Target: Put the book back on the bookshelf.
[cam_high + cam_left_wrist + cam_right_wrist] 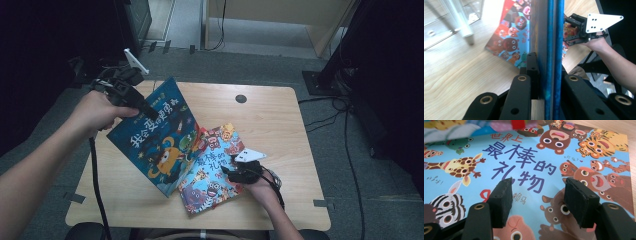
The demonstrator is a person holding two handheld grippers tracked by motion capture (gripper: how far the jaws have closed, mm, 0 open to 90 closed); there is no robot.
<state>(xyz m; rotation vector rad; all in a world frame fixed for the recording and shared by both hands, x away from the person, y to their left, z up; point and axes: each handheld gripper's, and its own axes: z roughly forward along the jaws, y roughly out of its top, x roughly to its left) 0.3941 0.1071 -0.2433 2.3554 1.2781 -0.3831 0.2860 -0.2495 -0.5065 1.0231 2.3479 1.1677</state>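
Note:
A dark blue picture book [155, 135] is tilted up off the wooden table [270, 120], its lower corner resting near a second book. My left gripper [149, 111] is shut on its upper left edge. In the left gripper view the blue book's edge [552, 37] runs straight up between the jaws of my left gripper [547, 67], which press on both sides. A light blue animal book [210, 172] lies flat, partly under the blue one. My right gripper [229, 168] stands open at that book's right edge. Its pads hover over the cover [524, 157] with nothing between them [541, 190].
A round cable hole [241, 98] sits near the table's far edge. Bare wood lies to the right [295, 150] and front left [110, 190]. Cables [345, 130] trail on the grey floor at right. Dark furniture [135, 20] stands behind the table.

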